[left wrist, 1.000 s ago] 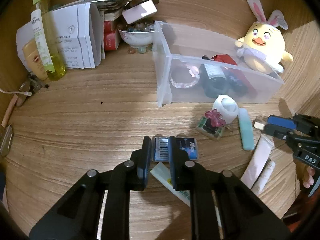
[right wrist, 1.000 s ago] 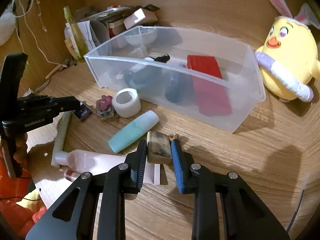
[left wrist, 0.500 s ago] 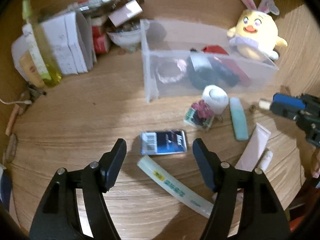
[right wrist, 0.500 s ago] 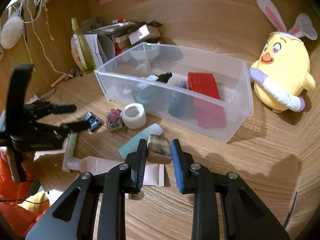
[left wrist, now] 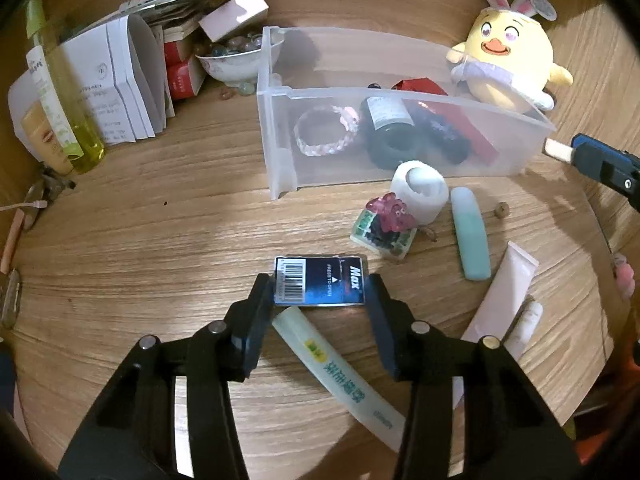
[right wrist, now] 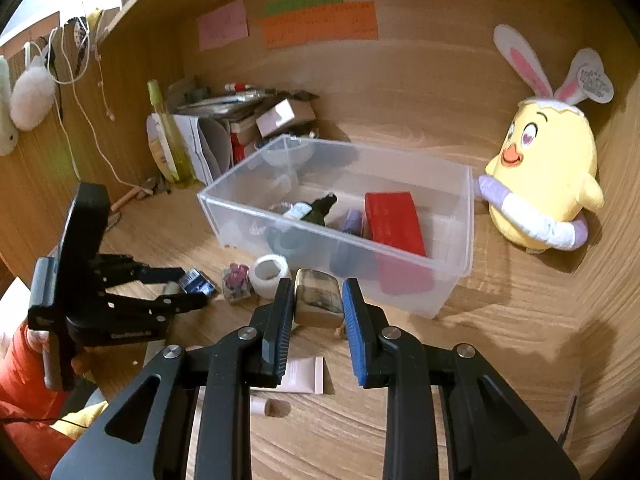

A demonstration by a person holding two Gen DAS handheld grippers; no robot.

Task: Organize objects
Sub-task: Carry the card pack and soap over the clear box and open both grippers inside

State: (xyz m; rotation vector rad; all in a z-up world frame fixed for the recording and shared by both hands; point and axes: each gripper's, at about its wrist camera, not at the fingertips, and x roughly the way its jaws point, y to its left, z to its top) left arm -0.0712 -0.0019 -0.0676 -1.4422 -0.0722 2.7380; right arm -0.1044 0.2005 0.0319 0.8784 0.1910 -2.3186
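A dark blue "Max" box (left wrist: 320, 280) lies flat on the wooden desk. My left gripper (left wrist: 318, 284) straddles it and its jaws are closing, the pads meeting the box's two short ends. The right wrist view shows the same left gripper (right wrist: 196, 286) low over the desk. My right gripper (right wrist: 316, 300) is shut on a small brown-and-cream block (right wrist: 318, 298), held in the air before the clear plastic bin (right wrist: 470, 216). In the left wrist view that block (left wrist: 558, 150) pokes out at the bin's right end. The bin (left wrist: 276, 120) holds a bracelet, a dark bottle and a red box.
A white tape roll (left wrist: 420, 192), a charm packet (left wrist: 384, 228), a mint tube (left wrist: 470, 236), a pink tube (left wrist: 504, 296) and a pale green tube (left wrist: 340, 376) lie before the bin. A yellow plush chick (right wrist: 548, 184) sits to its right. Papers, a bowl of marbles (left wrist: 236, 56) and a yellow bottle (left wrist: 60, 92) crowd the back left.
My left gripper went from shut over the blue box to wide open, then narrowed onto the box's ends. The right gripper rose with the block, toward the bin.
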